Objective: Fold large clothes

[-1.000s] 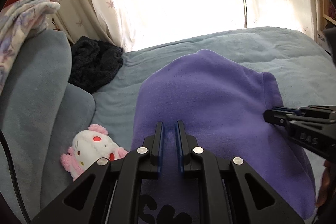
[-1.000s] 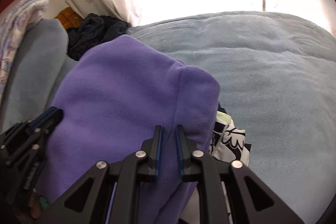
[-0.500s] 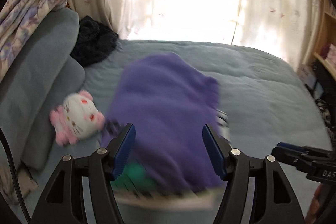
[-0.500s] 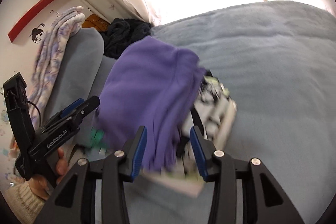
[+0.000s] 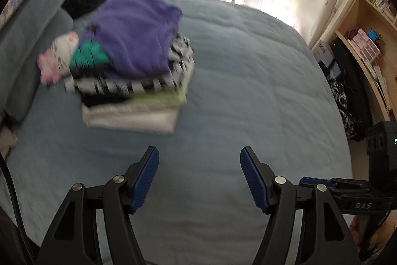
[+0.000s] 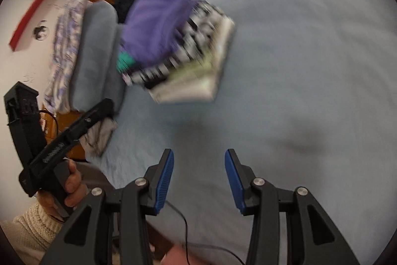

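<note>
Hovering both empty over bare bed (image 5: 248, 81): left hand-held gripper (image 5: 198, 180) jaws spread wide, just been opening, nothing between; right hand-held gripper (image 6: 198, 180) jaws partly spread, just been opening, also empty. Purple garment (image 5: 134, 34) folded, tops clothes stack (image 5: 134, 101) near the bed's far-left corner by the pillows, ahead and left of both grippers. My left hand (image 6: 72, 190) looks nearer. Stack's long axis seems to run across the bed; blur, not sure.

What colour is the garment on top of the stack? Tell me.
Purple; clearest in the left wrist view.
</note>
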Motion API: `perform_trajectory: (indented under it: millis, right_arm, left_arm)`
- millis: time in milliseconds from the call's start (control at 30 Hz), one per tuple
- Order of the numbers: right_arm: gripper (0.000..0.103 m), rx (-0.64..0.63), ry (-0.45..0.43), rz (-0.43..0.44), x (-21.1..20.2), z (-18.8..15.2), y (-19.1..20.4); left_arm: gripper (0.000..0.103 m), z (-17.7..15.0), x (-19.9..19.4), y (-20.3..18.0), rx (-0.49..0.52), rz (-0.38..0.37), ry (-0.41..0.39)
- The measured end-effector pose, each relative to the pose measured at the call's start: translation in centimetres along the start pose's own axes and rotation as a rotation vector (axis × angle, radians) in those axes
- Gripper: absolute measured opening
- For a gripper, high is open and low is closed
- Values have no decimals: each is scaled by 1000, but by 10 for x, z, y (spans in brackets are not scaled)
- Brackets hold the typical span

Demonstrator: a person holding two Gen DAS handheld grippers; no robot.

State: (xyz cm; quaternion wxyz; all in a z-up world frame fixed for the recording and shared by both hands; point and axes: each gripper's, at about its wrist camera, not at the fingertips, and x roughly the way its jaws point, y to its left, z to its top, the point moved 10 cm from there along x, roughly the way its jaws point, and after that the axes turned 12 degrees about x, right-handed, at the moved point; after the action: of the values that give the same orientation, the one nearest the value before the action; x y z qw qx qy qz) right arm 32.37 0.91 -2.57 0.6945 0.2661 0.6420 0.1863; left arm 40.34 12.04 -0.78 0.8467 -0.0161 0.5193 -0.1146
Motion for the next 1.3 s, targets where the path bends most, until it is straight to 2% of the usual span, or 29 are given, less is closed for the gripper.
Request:
perform_trajectory:
  millis: [67, 133, 333, 433, 567, 667, 800, 967, 1200, 1267, 1300]
  right_arm:
    - [43, 30, 31, -40, -1, -31, -27]
    - [43, 54, 44, -63, 0, -55, -46]
    - [43, 65, 27, -130, 9, -119, -90]
    - [43, 68, -7, -132, 18, -135, -105]
    - [43, 72, -59, -151, 35, -144, -127]
    - [43, 61, -98, -160, 44, -138, -134]
    - [43, 29, -172, -162, 45, -125, -142]
    - [43, -24, -285, -147, 31, -101, -138]
    - [43, -71, -341, -139, 21, -96, -127]
    - [45, -85, -367, -146, 15, -99, -126]
    - [51, -95, -382, -154, 11, -102, -126]
  left_arm:
    - [67, -31, 5, -19, -29, -28, 40]
    - [67, -55, 10, -33, -24, -24, 57]
    - [67, -126, 38, -65, -16, -9, 110]
    - [67, -150, 62, -73, 3, 3, 127]
    - [67, -179, 91, -81, 11, 58, 147]
    - [67, -189, 107, -83, 5, 78, 138]
    - [67, -181, 112, -80, -2, 93, 95]
    - [67, -154, 100, -79, 4, 105, -21]
    - [75, -150, 82, -90, 37, 119, -89]
    - [76, -151, 77, -94, 39, 125, -102]
    - [76, -152, 73, -95, 37, 139, -111]
